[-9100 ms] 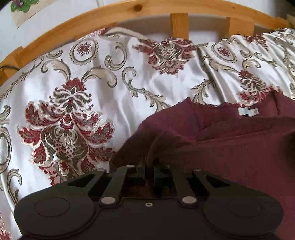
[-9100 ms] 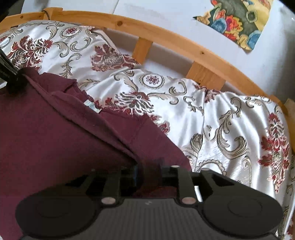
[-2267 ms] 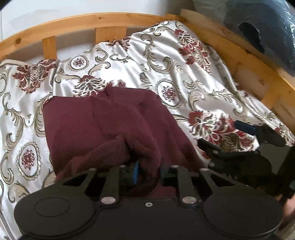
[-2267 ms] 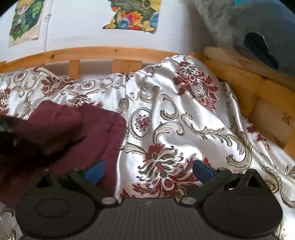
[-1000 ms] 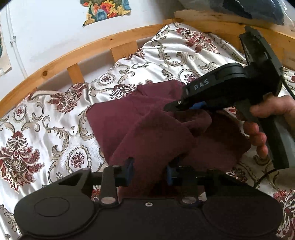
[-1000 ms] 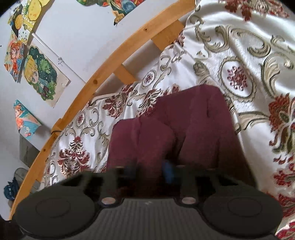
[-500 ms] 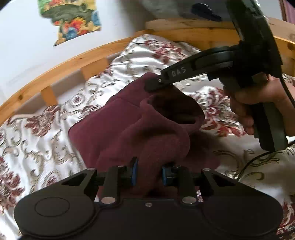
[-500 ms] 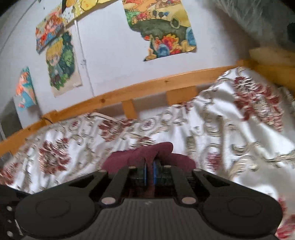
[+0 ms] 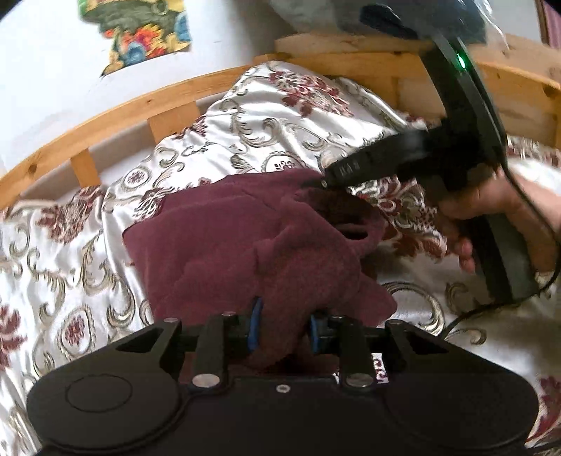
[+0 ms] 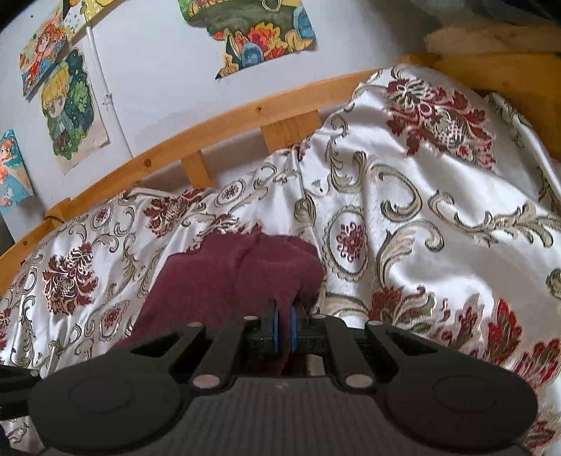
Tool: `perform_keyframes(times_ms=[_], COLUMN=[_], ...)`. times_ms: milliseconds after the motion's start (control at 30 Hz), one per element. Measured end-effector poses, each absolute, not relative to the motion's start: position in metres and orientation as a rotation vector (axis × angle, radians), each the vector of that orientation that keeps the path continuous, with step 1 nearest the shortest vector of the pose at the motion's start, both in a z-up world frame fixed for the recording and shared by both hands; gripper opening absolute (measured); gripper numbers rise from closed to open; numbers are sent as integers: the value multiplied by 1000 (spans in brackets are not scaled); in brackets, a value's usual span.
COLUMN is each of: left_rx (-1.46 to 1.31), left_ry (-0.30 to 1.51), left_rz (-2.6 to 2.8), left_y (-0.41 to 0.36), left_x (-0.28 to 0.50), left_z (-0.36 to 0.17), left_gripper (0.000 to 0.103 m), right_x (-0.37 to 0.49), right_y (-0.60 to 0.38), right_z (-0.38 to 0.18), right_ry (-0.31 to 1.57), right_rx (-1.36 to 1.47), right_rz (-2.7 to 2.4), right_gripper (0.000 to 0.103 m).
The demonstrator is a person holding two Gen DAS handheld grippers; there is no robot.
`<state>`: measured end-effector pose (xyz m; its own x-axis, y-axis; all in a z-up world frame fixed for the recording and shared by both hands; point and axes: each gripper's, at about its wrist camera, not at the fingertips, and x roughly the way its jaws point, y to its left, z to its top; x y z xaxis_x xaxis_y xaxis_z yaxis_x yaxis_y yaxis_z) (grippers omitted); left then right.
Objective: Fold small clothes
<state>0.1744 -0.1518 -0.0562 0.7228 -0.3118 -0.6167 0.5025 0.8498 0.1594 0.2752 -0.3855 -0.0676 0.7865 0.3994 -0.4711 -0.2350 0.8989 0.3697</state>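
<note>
A maroon fleece garment (image 9: 228, 245) lies bunched on the patterned bedspread (image 9: 280, 115). My left gripper (image 9: 284, 322) has a thick wad of its near edge between the blue pads, which press on it while the jaws are opening slightly. My right gripper (image 10: 284, 328) is shut on a thin fold of the same garment (image 10: 217, 280). In the left wrist view the right gripper (image 9: 324, 182) pinches the garment's far right corner and holds it raised, so the cloth forms a hollow loop there. A hand (image 9: 491, 210) grips its handle.
A curved wooden bed rail (image 9: 105, 126) (image 10: 210, 136) runs behind the bedspread (image 10: 420, 210), with a white wall and colourful posters (image 10: 259, 28) above. A dark bundle (image 9: 385, 17) sits on the far rail. A black cable (image 9: 466, 315) trails under the right hand.
The right gripper has closed on a fold of the garment and lifted it a little. The left gripper has kept its hold on the cloth and shifted sideways.
</note>
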Motion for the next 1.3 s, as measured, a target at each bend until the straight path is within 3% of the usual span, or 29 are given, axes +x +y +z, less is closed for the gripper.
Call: perform_keyframes(times_ms=[100, 200, 267, 400, 467, 567, 867, 1133, 1300], left_rx=[246, 160, 61, -71, -90, -176, -333, -281, -269], left_ry=[615, 611, 602, 612, 624, 659, 803, 808, 806], left_rz=[-450, -466, -486, -436, -360, -264, -210, -199, -189], left_y=[-141, -128, -114, -89, -78, -55, -29, -42, -43], left_x=[169, 162, 155, 150, 154, 169, 214, 207, 203], left_z=[-48, -38, -31, -23, -22, -24, -49, -64, -67], left_gripper=[43, 55, 72, 78, 87, 88, 88, 91, 92], right_x=[272, 269, 265, 255, 249, 240, 220, 215, 215], right_y=[-384, -386, -387, -385, -383, -372, -330, -345, -359], right_z=[-71, -69, -65, -50, -42, -34, -47, -62, -54], right_ry=[588, 595, 585, 546, 526, 530, 658, 726, 663], right_rx=[298, 300, 302, 302, 313, 296, 50, 94, 193], right_rz=[344, 329, 321, 309, 327, 376, 384, 368, 394], right_gripper=[20, 41, 61, 80, 91, 99, 103, 103, 103])
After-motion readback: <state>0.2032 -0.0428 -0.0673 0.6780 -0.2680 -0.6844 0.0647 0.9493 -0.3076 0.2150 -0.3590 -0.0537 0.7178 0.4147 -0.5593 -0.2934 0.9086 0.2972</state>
